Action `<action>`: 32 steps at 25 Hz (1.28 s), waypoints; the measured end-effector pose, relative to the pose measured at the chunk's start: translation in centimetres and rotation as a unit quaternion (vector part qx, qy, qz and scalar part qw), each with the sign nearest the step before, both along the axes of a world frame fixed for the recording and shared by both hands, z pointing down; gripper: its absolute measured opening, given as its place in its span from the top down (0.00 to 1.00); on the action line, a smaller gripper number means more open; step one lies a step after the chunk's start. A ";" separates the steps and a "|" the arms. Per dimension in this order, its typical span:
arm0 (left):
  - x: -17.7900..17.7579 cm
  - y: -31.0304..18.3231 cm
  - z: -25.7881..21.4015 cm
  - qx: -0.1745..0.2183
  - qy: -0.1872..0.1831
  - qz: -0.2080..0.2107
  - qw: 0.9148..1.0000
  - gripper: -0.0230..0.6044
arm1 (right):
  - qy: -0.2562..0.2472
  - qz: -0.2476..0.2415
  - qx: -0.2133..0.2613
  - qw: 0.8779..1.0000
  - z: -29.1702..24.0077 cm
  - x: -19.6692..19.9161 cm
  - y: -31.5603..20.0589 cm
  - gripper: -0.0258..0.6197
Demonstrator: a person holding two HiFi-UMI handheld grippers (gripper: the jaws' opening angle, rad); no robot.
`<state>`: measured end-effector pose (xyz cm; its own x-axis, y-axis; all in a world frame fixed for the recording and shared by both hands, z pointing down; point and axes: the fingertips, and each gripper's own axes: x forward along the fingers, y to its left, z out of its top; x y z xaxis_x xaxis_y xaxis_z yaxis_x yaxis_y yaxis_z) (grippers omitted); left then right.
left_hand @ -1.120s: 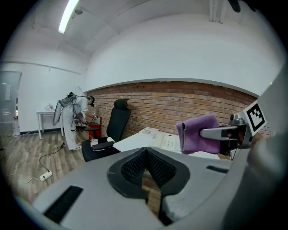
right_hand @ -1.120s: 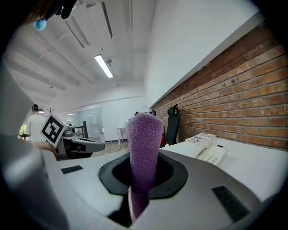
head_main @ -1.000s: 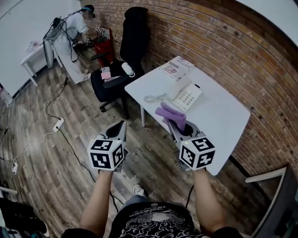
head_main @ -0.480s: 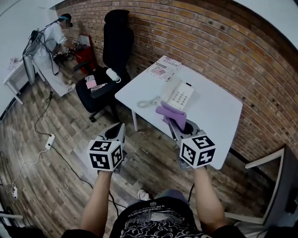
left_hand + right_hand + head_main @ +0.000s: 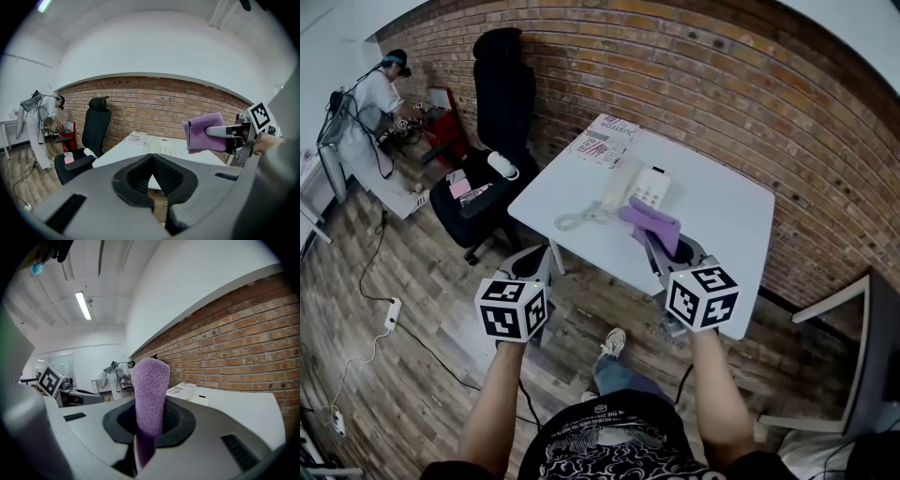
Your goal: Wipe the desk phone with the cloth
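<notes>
Brick wall (image 5: 722, 84) backs the table (image 5: 722, 220) where wiping seems unstarted: right gripper (image 5: 656, 246) clamps the purple cloth (image 5: 651, 217) short of the desk phone (image 5: 639, 187), left gripper (image 5: 544, 255) closed on nothing.

Cloth (image 5: 652, 217): purple, plain; phone (image 5: 639, 187): white; table (image 5: 727, 220): white; wall (image 5: 703, 75): red-brown brick, pale mortar lines; chair (image 5: 499, 89): black; floor (image 5: 384, 366): grey-brown wood planks; leaflet (image 5: 604, 141): white, red print; left gripper (image 5: 546, 253), right gripper (image 5: 652, 242): grey, black square markers on white; shirt (image 5: 605, 452): black, white swirls.
</notes>
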<state>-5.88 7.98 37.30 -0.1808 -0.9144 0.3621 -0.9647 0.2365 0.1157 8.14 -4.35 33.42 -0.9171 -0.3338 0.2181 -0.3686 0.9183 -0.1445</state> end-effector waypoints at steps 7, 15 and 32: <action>-2.4 -5.9 0.9 -0.009 -0.008 0.026 1.000 0.95 | -0.003 0.023 -0.005 1.000 1.3 -2.1 -5.6 0.89; -5.7 -14.7 1.7 -0.021 -0.009 0.060 0.998 0.95 | 0.001 0.049 -0.016 0.999 2.3 -5.5 -13.3 0.89; -7.7 -28.7 5.1 -0.054 0.013 0.114 0.992 0.95 | 0.063 0.094 -0.001 0.994 5.0 -7.3 -27.5 0.89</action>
